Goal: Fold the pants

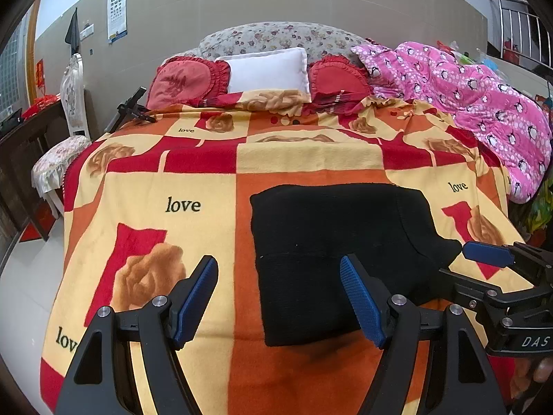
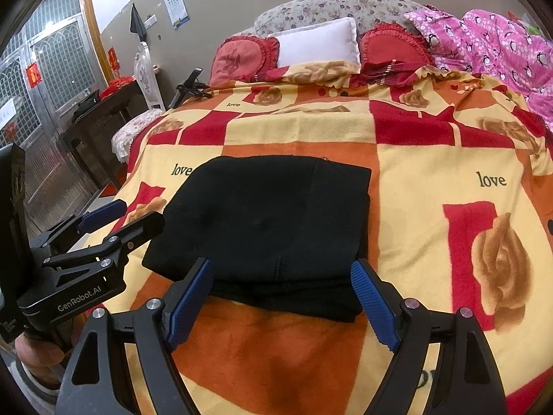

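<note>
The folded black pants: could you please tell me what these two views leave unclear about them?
- Layer count of the black pants: the fabric is too dark in both views.
- Near right corner: the left gripper finger hides it, left wrist view.
- Near edge ends: the right gripper fingers cover them.

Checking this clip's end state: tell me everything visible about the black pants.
The black pants are folded into a compact, roughly rectangular stack of layers, of a soft knit-looking fabric, lying flat on the patterned blanket near the bed's front edge. A faint seam runs across the top layer. Both the left claw and right claw hang open above the near edge; neither grips them.
</note>
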{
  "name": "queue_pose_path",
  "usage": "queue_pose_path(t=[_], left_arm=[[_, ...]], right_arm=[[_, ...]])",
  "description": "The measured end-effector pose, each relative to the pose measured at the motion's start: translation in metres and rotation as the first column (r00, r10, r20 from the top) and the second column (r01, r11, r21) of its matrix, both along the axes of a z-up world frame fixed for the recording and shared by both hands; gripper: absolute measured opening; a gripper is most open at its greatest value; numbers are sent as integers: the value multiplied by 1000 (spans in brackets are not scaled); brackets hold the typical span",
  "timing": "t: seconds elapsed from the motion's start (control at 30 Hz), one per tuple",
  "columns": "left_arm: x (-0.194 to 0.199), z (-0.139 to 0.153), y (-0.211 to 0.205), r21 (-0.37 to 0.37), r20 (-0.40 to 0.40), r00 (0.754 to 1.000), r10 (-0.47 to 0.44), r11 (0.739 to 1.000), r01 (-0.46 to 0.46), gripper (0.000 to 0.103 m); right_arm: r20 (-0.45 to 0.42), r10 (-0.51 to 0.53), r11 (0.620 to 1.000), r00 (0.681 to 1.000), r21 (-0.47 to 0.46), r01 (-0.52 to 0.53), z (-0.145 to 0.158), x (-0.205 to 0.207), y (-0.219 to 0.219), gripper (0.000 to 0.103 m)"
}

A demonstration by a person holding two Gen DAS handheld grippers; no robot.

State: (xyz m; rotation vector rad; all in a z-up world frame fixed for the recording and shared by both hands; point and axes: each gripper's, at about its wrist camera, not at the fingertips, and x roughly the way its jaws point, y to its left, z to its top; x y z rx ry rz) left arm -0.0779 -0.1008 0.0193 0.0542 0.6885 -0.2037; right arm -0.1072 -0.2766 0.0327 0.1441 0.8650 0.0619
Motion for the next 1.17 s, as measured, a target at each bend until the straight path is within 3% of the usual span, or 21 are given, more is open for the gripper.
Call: queue_pose_path(t=[0.57, 0.93, 1.17], left_arm=[[-3, 0, -1, -6, 3, 1000, -6, 1000, 6, 73], [-11, -2, 0, 2, 57, 998, -13, 1000, 12, 72], [-7, -2, 12, -28, 47, 999, -6, 1000, 8, 72]], right_arm=[[-1, 3, 1000, 1000, 2, -3, -3, 0, 0, 84], [-3, -4, 1000, 1000, 3, 4, -3, -1, -1, 84], [2, -29, 1000, 1000, 7, 29, -2, -2, -10, 84]])
